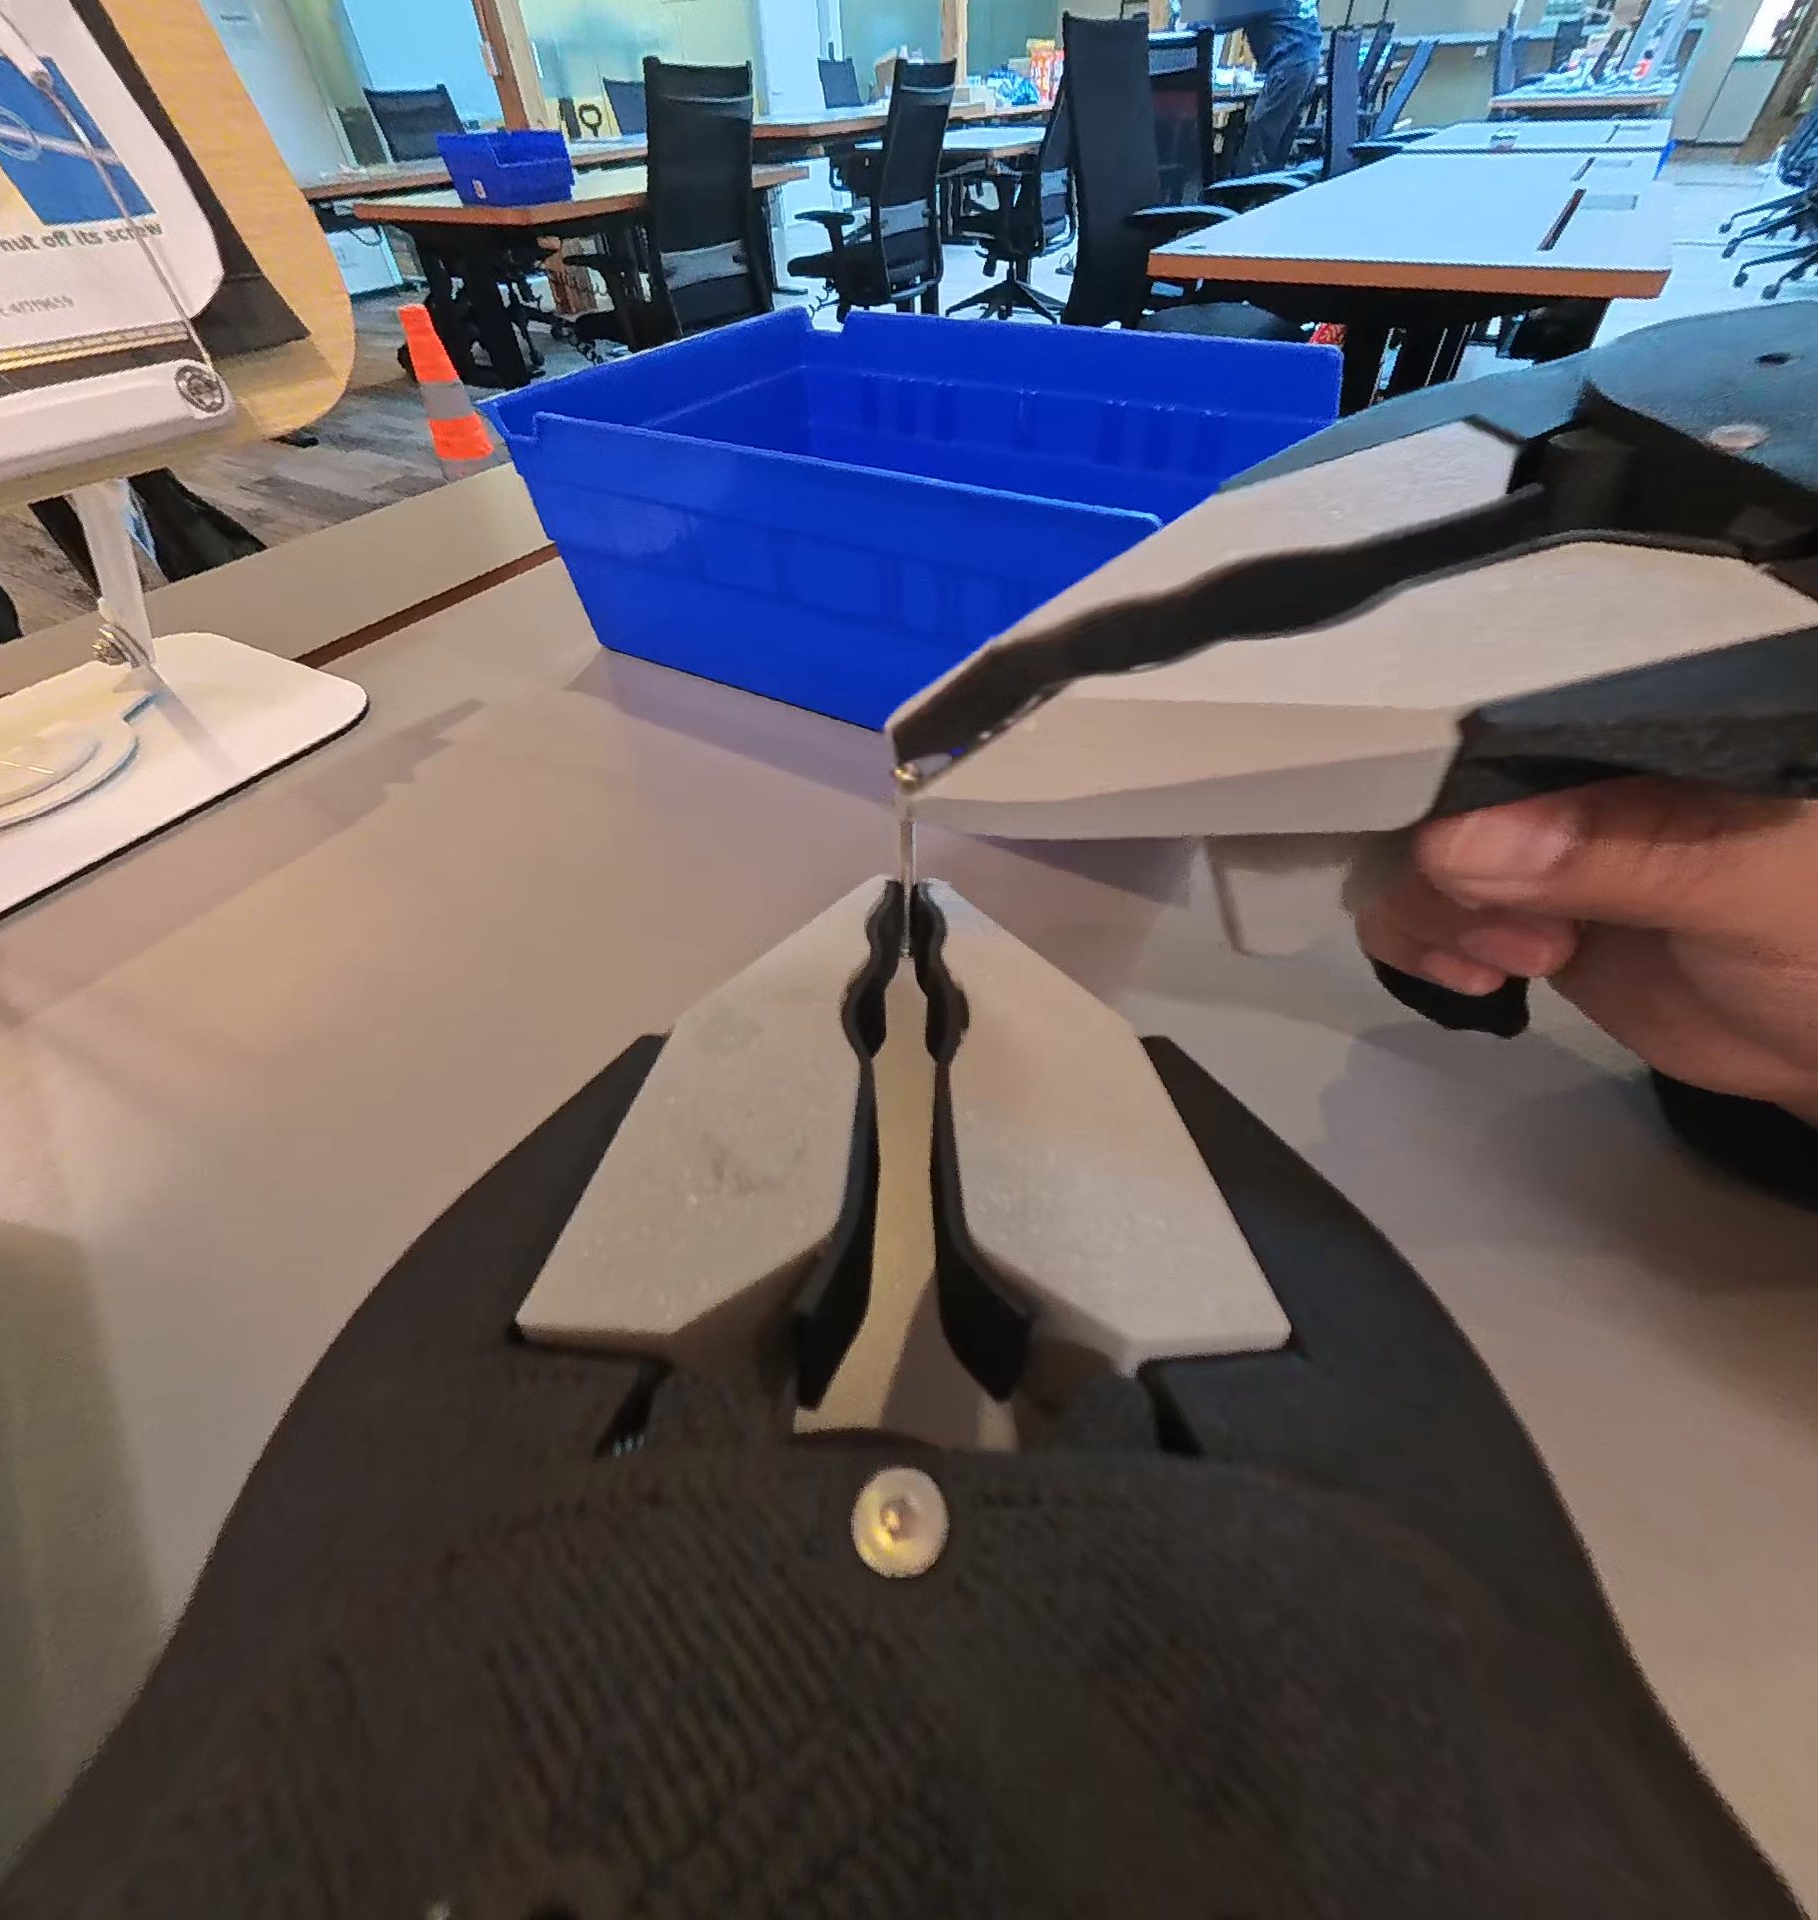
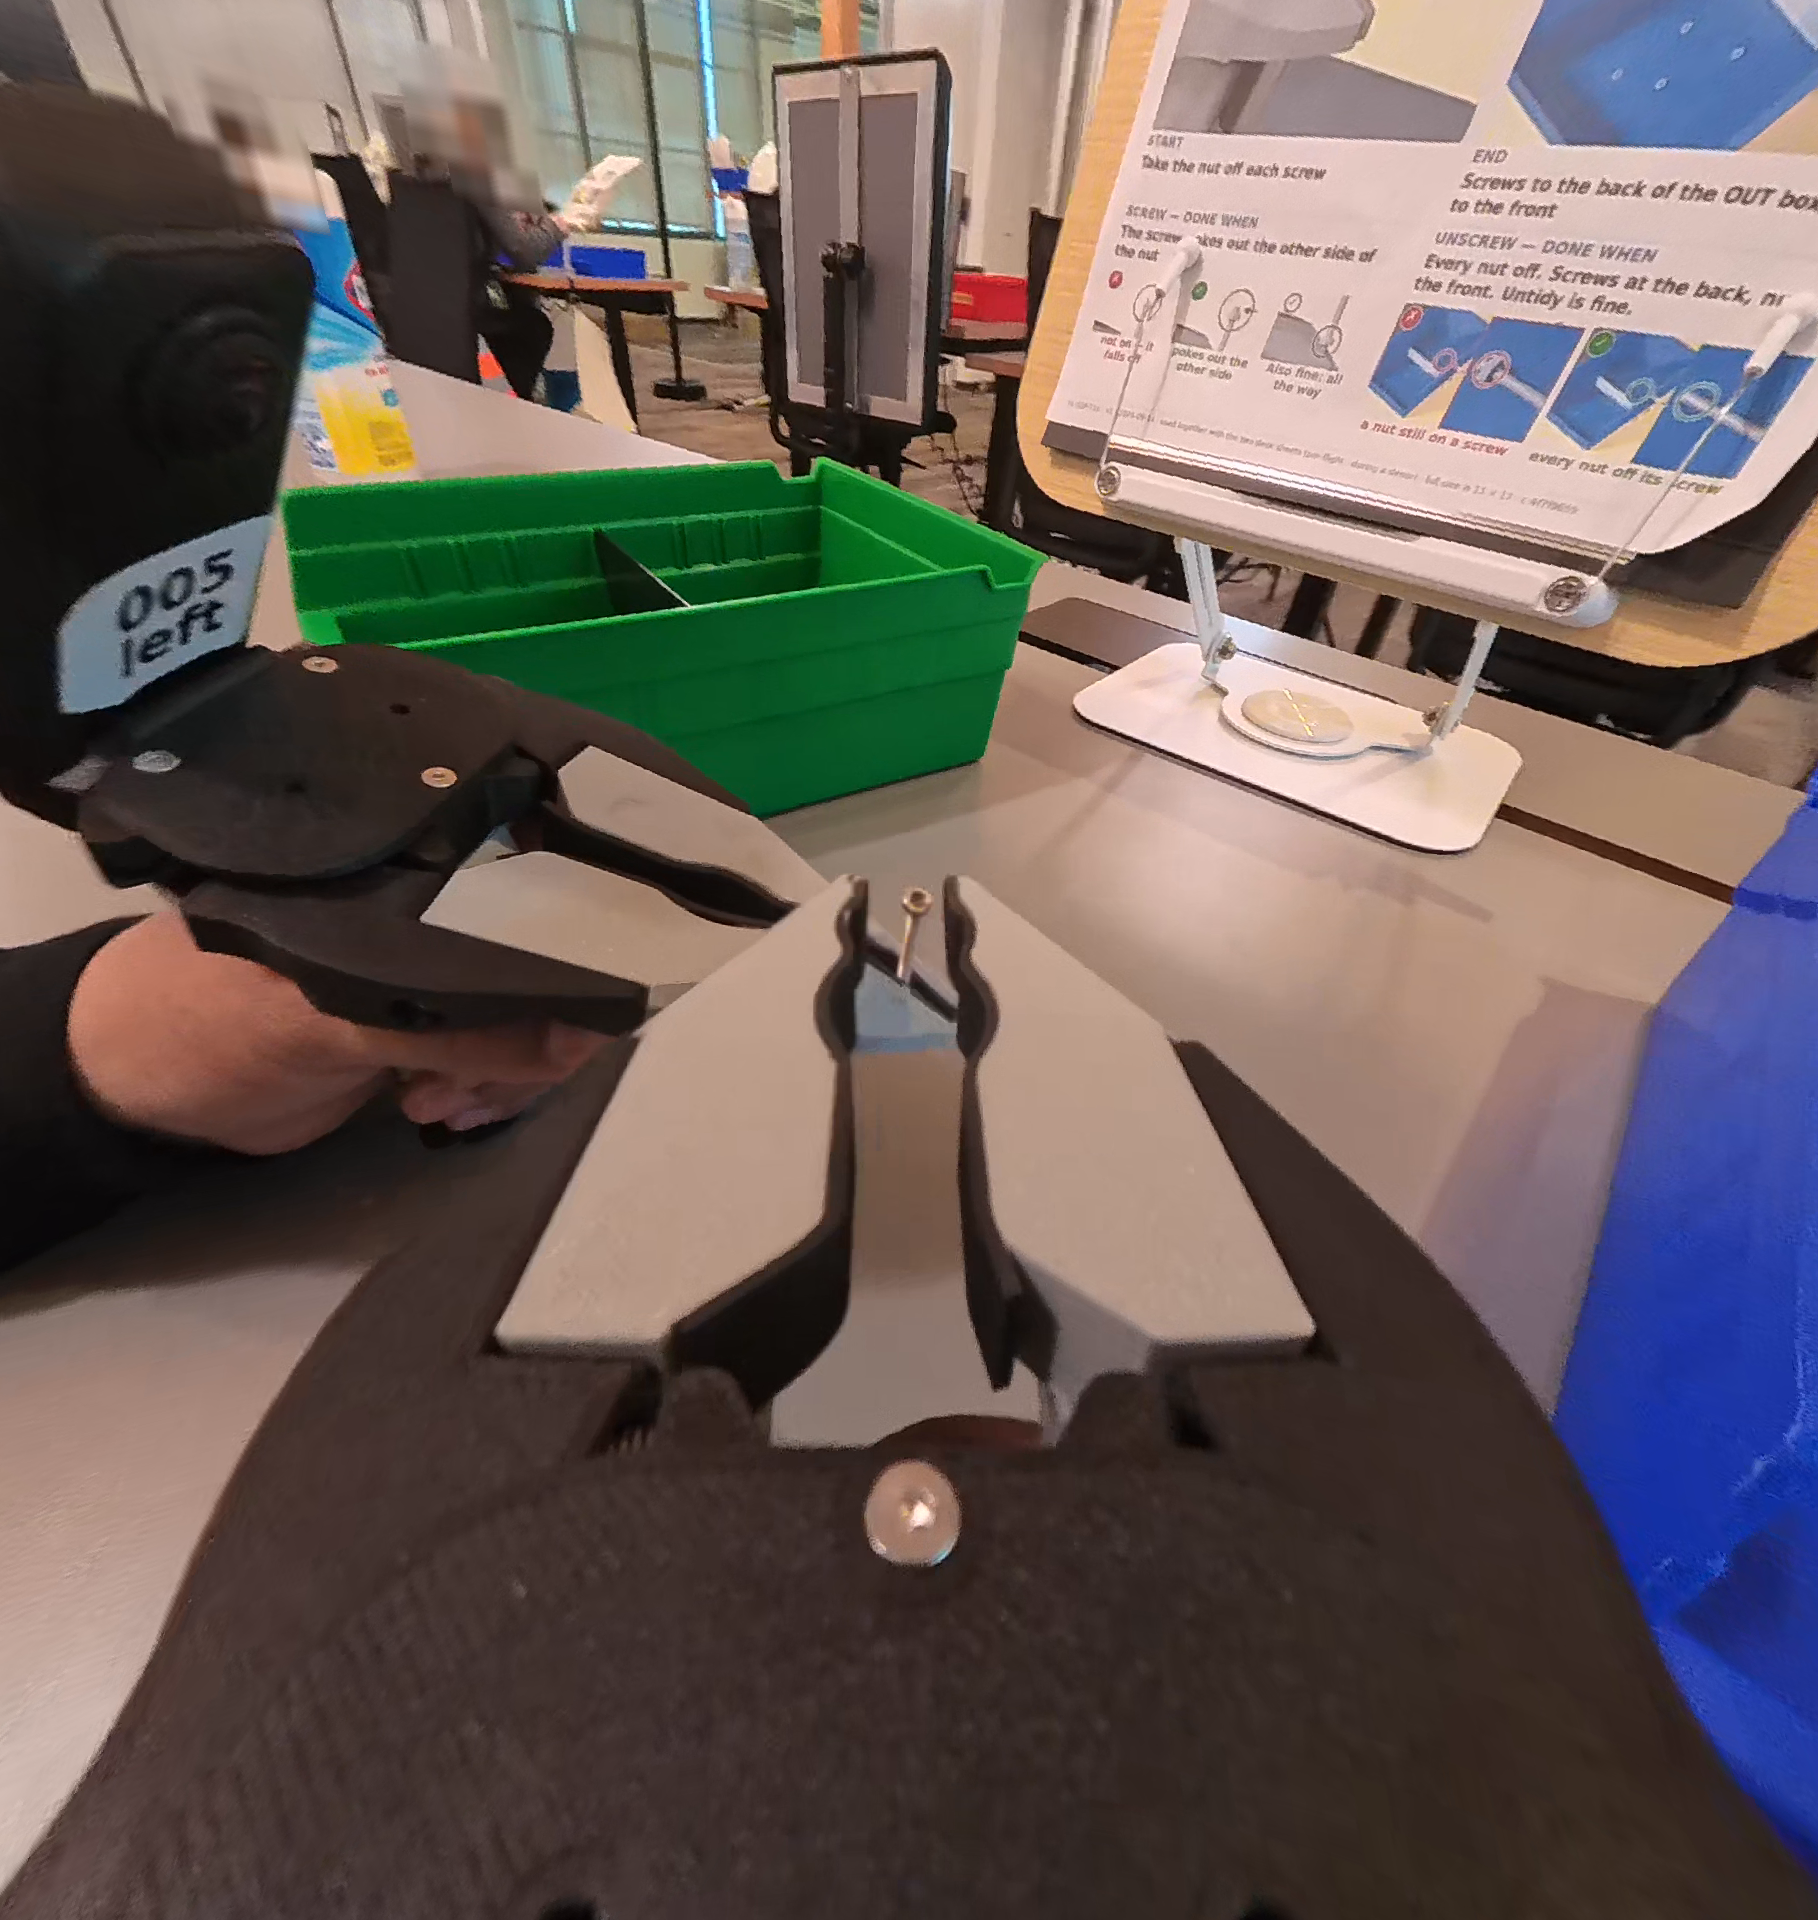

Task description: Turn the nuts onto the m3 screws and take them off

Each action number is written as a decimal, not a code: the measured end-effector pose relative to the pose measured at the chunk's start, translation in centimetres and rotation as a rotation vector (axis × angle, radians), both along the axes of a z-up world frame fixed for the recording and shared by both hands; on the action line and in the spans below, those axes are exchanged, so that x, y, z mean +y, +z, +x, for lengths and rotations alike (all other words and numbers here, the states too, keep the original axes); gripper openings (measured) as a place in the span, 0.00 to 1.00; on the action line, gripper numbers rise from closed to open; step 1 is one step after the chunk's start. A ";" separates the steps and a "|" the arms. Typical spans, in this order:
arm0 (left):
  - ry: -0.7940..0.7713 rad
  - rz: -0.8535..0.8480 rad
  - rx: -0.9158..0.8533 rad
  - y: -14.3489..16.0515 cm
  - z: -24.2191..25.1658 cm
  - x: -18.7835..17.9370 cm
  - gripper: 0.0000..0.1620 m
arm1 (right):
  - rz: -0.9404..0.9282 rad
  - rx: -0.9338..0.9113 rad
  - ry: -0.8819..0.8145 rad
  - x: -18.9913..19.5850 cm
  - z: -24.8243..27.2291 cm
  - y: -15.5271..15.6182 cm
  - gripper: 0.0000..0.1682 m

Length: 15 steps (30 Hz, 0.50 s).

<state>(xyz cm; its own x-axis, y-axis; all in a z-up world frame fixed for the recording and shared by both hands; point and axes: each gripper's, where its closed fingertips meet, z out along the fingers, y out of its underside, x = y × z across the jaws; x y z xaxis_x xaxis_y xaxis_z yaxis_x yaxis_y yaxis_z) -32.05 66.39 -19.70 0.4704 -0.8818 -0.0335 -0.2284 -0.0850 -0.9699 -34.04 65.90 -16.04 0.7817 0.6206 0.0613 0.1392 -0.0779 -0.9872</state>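
Observation:
My left gripper (image 1: 907,902) is shut on the lower shank of a thin M3 screw (image 1: 909,852), which stands upright above the grey table (image 1: 469,935). A small nut (image 1: 910,772) sits at the screw's top end. My right gripper (image 1: 917,764) reaches in from the right with the nut at its tips. In the right wrist view the nut (image 2: 917,902) sits between the right gripper's (image 2: 903,896) slightly parted tips, with a gap on both sides. The left gripper (image 2: 910,987) comes in from the left there, mostly hidden behind my right fingers.
A blue bin (image 1: 884,540) stands just behind the grippers and also shows at the right edge (image 2: 1715,1143). A green divided bin (image 2: 676,644) sits at the far left. An instruction sheet stand (image 2: 1404,332) is at the back. Hands hold both grippers. Only a small space, under 4 cm, lies between the two pairs of fingers.

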 end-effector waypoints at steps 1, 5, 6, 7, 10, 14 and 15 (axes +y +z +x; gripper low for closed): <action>0.002 -0.002 -0.001 0.0 -0.1 0.1 0.00 | 0.007 0.009 0.008 -0.2 0.2 0.2 0.10; -0.002 -0.010 -0.010 0.1 -0.2 0.1 0.00 | 0.062 0.062 0.101 -1.8 1.2 1.7 0.12; -0.008 -0.013 -0.012 0.1 -0.1 0.0 0.00 | 0.076 0.062 0.143 -2.3 1.3 2.0 0.11; -0.017 -0.017 -0.016 0.1 -0.1 -0.1 0.00 | 0.086 0.048 0.180 -2.6 1.4 2.1 0.10; -0.087 -0.036 -0.051 0.5 0.4 -1.1 0.00 | 0.105 -0.015 0.255 -2.8 2.1 2.2 0.09; -0.170 -0.080 -0.113 1.2 0.7 -2.2 0.00 | 0.123 -0.044 0.396 -3.7 2.1 2.7 0.08; -0.179 -0.088 -0.116 1.3 0.7 -2.3 0.00 | 0.132 -0.059 0.405 -3.6 2.1 2.7 0.08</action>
